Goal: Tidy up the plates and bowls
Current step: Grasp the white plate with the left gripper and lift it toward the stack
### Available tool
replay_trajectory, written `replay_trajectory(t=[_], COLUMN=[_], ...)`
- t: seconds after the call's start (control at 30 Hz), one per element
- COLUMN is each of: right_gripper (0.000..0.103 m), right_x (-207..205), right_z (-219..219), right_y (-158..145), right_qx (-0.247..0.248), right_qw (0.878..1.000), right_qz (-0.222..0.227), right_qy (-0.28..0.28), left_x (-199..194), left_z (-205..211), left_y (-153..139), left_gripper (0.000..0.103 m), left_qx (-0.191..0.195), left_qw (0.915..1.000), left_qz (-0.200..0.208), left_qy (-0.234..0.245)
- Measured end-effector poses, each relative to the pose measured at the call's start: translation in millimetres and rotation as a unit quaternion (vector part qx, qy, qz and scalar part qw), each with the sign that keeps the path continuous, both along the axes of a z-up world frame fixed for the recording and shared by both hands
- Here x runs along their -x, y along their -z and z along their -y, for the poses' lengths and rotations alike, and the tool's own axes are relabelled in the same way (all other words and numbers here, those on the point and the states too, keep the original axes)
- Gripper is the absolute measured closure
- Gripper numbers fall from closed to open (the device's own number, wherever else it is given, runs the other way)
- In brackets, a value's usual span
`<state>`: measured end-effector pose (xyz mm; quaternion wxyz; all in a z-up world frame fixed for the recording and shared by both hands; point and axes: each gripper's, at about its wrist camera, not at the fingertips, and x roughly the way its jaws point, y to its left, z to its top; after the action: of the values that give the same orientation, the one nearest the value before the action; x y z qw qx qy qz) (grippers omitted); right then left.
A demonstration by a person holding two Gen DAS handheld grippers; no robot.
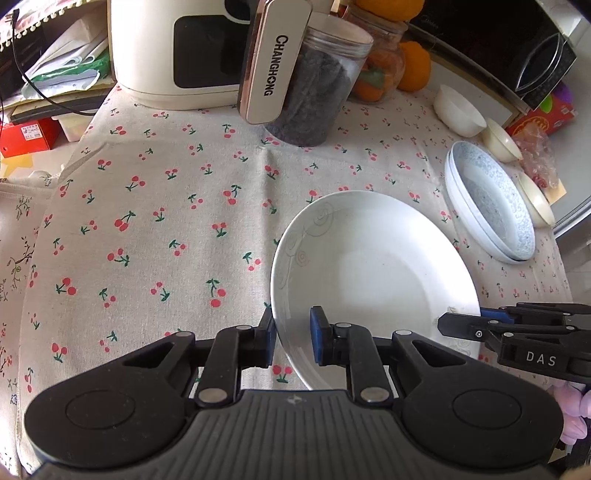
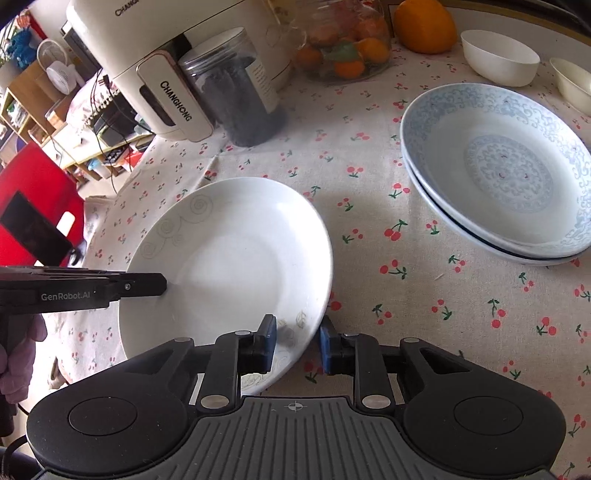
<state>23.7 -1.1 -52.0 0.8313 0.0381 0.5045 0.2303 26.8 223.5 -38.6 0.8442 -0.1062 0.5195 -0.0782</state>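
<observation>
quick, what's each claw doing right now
Left claw: closed on the near-left rim of the white plate.
Right claw: straddling the same plate's near-right rim; firm clamp cannot be told.

"CHANGHONG" runs in black capitals down the white handle (image 1: pixel 275 62) of the cream appliance (image 1: pixel 173 48) at the back of the counter; in the right wrist view the same word reads along that handle (image 2: pixel 173 99), and the letters "CHANG" show on the appliance's top edge (image 2: pixel 123 10), the rest cut off by the frame. The right tool (image 1: pixel 517 332), seen from the left wrist, carries "DAS" in pale letters on its black side. The left tool (image 2: pixel 81 290), seen from the right wrist, carries "GenRobot.AI". The jar's label (image 2: pixel 264 83) and the red box (image 1: pixel 29 134) have print too small to read.
</observation>
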Motion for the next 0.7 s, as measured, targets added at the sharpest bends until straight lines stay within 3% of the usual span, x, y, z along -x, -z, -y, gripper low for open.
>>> replay_trajectory(t=[0.7], right_gripper=[0.080], right_x=[-17.8], right_z=[58.0], right_y=[-31.5], right_qx=[-0.038], right_qw=[0.998], right_qz=[0.023], right_qy=[0.047], left_x=[-18.1], left_z=[46.9], left_y=[-26.5], left_gripper=[0.087], left_qx=[0.014], left_qw=[0.9987], left_qz=[0.049], left_qy=[0.005])
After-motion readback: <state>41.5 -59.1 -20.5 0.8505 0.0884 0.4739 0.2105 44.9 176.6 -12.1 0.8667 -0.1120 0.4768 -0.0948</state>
